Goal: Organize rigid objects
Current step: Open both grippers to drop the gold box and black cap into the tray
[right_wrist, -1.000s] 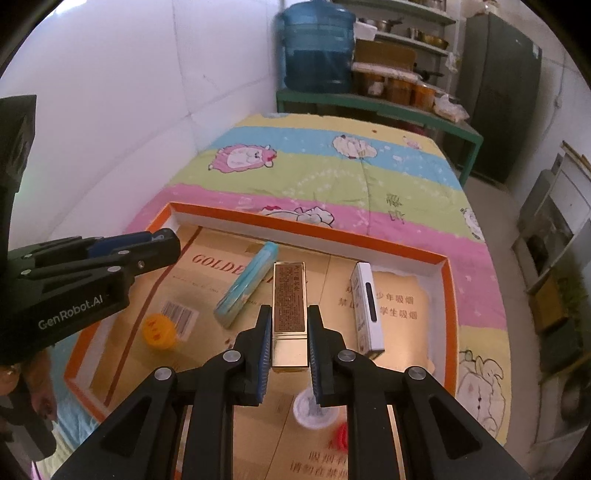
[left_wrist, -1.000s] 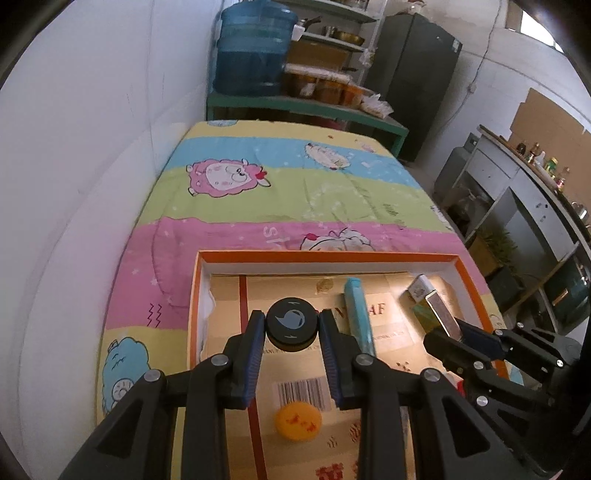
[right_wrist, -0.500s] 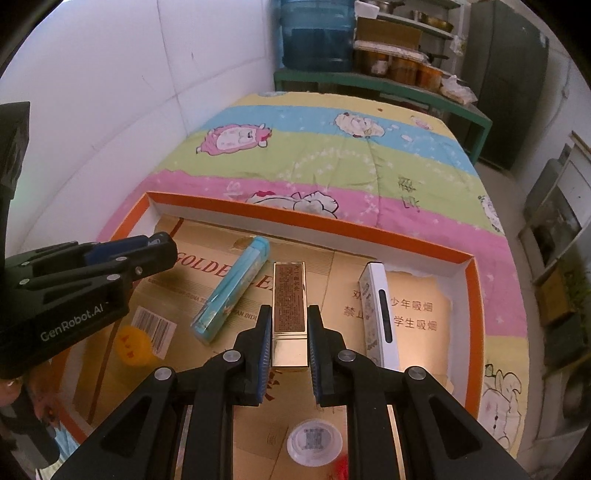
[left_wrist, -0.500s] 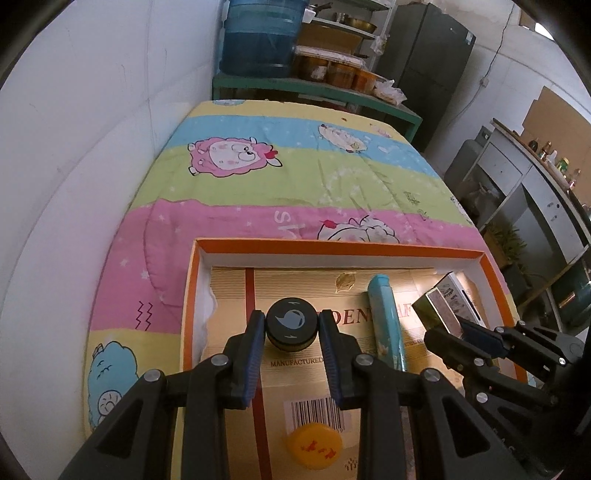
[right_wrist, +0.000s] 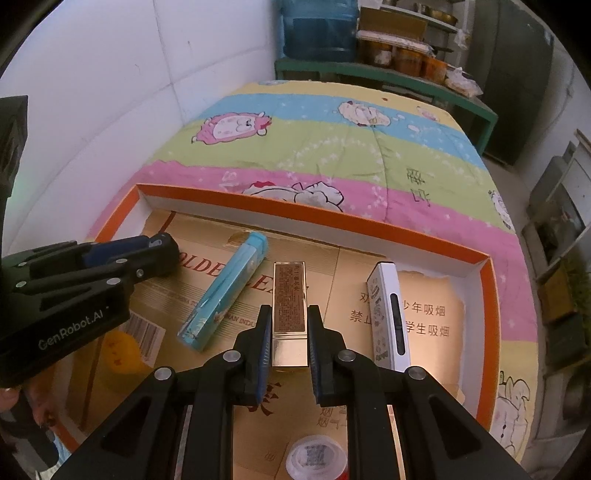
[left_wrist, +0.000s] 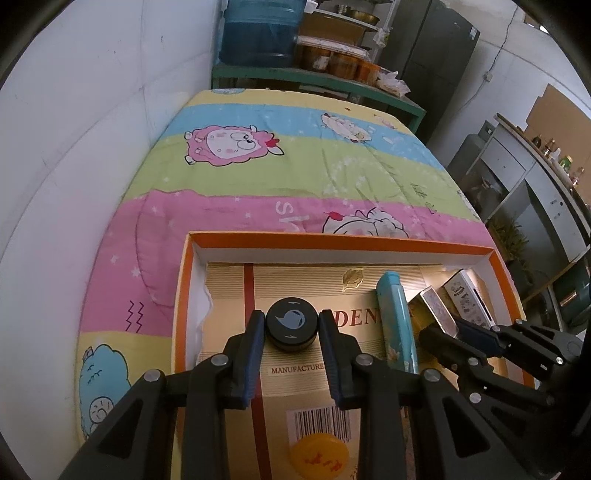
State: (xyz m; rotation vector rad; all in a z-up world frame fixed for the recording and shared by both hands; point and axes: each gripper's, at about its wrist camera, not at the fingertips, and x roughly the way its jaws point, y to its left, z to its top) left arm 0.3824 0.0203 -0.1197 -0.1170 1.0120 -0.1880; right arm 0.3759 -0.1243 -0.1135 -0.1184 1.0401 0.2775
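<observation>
My left gripper (left_wrist: 291, 332) is shut on a small black round jar (left_wrist: 292, 325), held over the cardboard floor of an orange-rimmed tray (left_wrist: 332, 240). A gold rectangular box (right_wrist: 290, 310) sits between the pads of my right gripper (right_wrist: 289, 332), which is shut on it above the tray's middle. On the tray floor lie a light blue tube box (right_wrist: 225, 295) and a white box (right_wrist: 388, 314). In the left wrist view the right gripper (left_wrist: 454, 336) shows at the right with the gold box (left_wrist: 432, 310), beside the blue tube box (left_wrist: 397, 317).
A yellow round lid (left_wrist: 319, 456) lies near the tray's front, and a white round lid (right_wrist: 316, 458) under my right gripper. The tray rests on a striped cartoon quilt (left_wrist: 295, 166). White wall at left; green shelf with a water jug (left_wrist: 258, 33) at the back.
Both grippers have sunk and shifted toward the tray's far wall, still gripping the jar and the gold box. The objects on the tray floor have not moved.
</observation>
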